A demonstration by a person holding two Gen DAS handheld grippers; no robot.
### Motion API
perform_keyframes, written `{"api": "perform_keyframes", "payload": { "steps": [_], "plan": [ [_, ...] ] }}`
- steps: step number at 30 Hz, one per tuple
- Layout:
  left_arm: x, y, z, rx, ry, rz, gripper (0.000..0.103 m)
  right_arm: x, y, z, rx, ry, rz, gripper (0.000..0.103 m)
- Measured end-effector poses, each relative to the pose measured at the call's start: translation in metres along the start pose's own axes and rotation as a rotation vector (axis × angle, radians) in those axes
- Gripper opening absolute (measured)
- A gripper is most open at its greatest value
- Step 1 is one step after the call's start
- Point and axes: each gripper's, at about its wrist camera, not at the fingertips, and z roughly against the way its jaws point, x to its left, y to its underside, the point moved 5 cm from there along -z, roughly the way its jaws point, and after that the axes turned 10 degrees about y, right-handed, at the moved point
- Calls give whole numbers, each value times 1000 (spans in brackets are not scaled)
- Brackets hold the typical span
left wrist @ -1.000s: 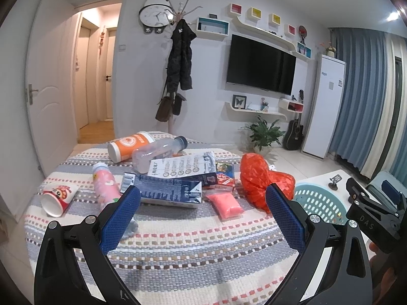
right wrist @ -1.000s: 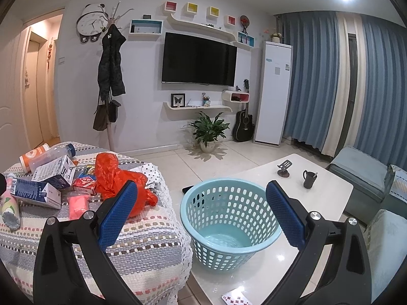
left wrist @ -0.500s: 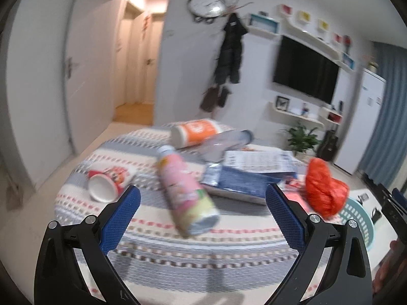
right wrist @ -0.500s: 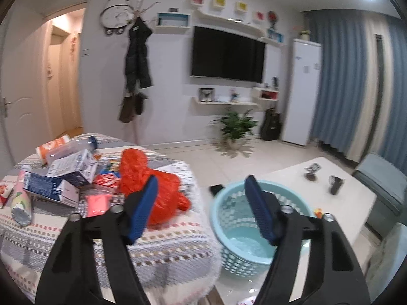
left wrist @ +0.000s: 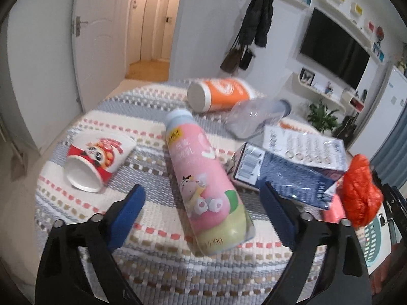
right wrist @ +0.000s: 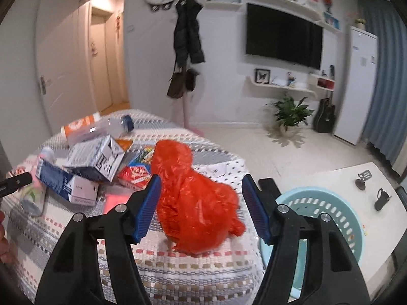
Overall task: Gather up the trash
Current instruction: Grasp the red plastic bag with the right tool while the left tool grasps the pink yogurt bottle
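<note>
Trash lies on a round table with a striped cloth (left wrist: 157,267). My left gripper (left wrist: 203,216) is open, its jaws on either side of the base of a pink bottle (left wrist: 203,183) that lies on its side. My right gripper (right wrist: 201,208) is open, its jaws on either side of a crumpled red plastic bag (right wrist: 193,203), not clamped on it. A turquoise basket (right wrist: 328,218) stands to the right on a white low table. Also on the cloth are a paper cup (left wrist: 96,160), an orange can (left wrist: 221,94), a clear bottle (left wrist: 257,119) and blue cartons (left wrist: 292,178).
A red snack packet (right wrist: 134,175) and a pink item (right wrist: 114,200) lie between the cartons and the bag. A small cup (right wrist: 381,198) and a phone stand (right wrist: 362,178) sit on the white table. A coat rack, plant and guitar stand by the far wall.
Both grippers have moved in close over the table. The left swung left and down to the pink bottle. The right swung left to the red bag and its jaws narrowed.
</note>
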Motion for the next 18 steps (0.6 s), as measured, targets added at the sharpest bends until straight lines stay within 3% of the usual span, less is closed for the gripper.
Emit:
{"api": "perform_keyframes", "payload": {
  "steps": [5, 13, 18],
  "plan": [
    [4, 4, -16, 51, 4, 14, 77, 5, 8, -16, 36, -13, 28, 76],
    [9, 10, -27, 84, 28, 29, 73, 11, 21, -47, 138, -66, 17, 76],
    [14, 12, -31, 99, 29, 39, 67, 17, 26, -44, 139, -88, 14, 42]
  ]
}}
